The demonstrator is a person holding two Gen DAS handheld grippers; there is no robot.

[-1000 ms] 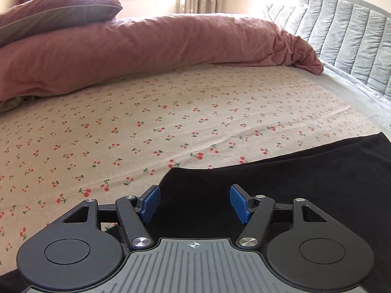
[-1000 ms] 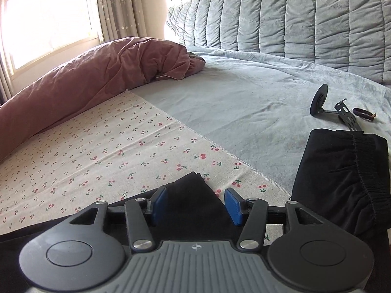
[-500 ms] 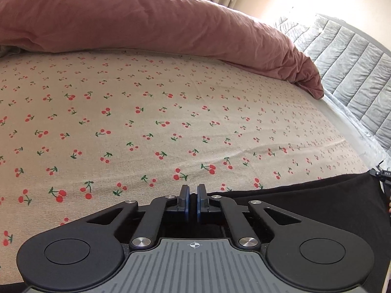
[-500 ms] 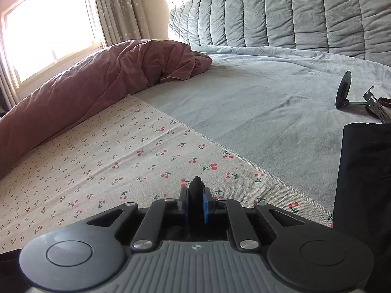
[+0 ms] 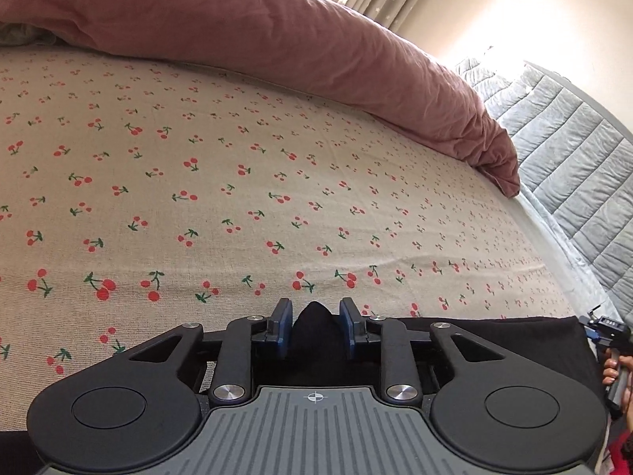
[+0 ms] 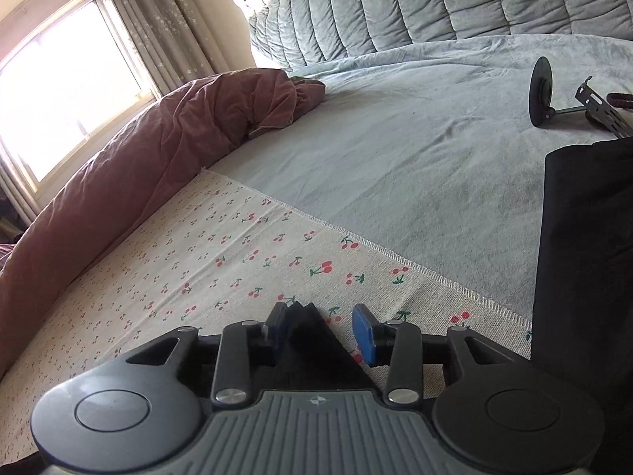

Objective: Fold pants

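The black pants [image 5: 494, 340] lie on the cherry-print sheet [image 5: 237, 198]. In the left wrist view a peaked corner of black cloth [image 5: 314, 322] sits between the blue pads of my left gripper [image 5: 315, 326], whose jaws stand apart. In the right wrist view a pointed corner of the pants [image 6: 316, 332] lies between the pads of my right gripper [image 6: 322, 328], which is also open. A folded black part of the pants [image 6: 585, 257] rises at the right edge.
A pink duvet [image 5: 277, 47] lies bunched along the far side of the bed. A grey blanket [image 6: 415, 138] covers the bed beyond the sheet, with a grey quilted headboard [image 6: 435, 4] behind. A black disc stand with a metal bracket [image 6: 554, 99] lies on the blanket.
Both grippers closed on corners of the pants half a second ago and have now opened. The cloth corners rest between the open pads.
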